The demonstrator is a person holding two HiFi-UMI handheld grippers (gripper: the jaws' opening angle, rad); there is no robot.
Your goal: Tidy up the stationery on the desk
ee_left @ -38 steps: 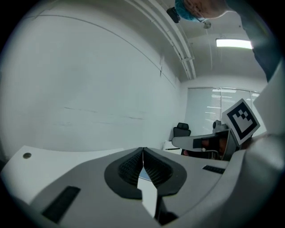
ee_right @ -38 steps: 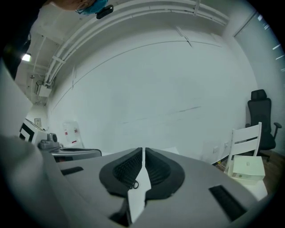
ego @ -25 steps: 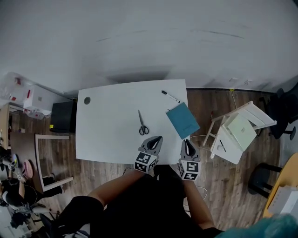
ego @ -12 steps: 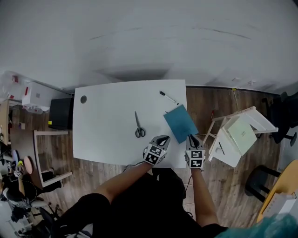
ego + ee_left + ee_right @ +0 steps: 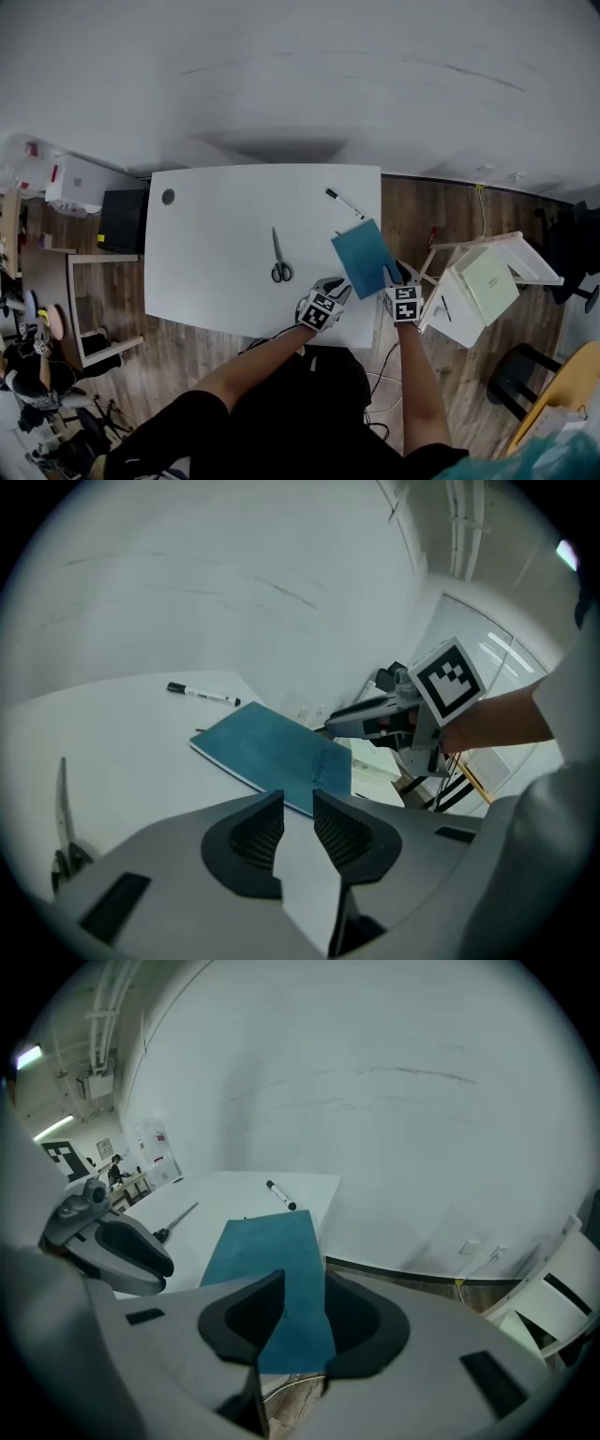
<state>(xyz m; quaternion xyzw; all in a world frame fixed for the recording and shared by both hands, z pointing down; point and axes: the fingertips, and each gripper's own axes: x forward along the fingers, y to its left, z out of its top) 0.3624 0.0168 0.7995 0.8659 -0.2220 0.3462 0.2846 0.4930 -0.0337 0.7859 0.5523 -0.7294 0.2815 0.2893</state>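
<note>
On the white tabletop (image 5: pixel 216 244) a blue book (image 5: pixel 364 259) lies by the right edge, with a pen (image 5: pixel 343 200) just past it and scissors (image 5: pixel 279 261) in the middle. The left tongs (image 5: pixel 298 803) have just been opening and stand a little apart, with nothing between them. The right tongs (image 5: pixel 302 1288) have just been opening too, and now stand wide, with the book's near end in the gap but not pinched.
</note>
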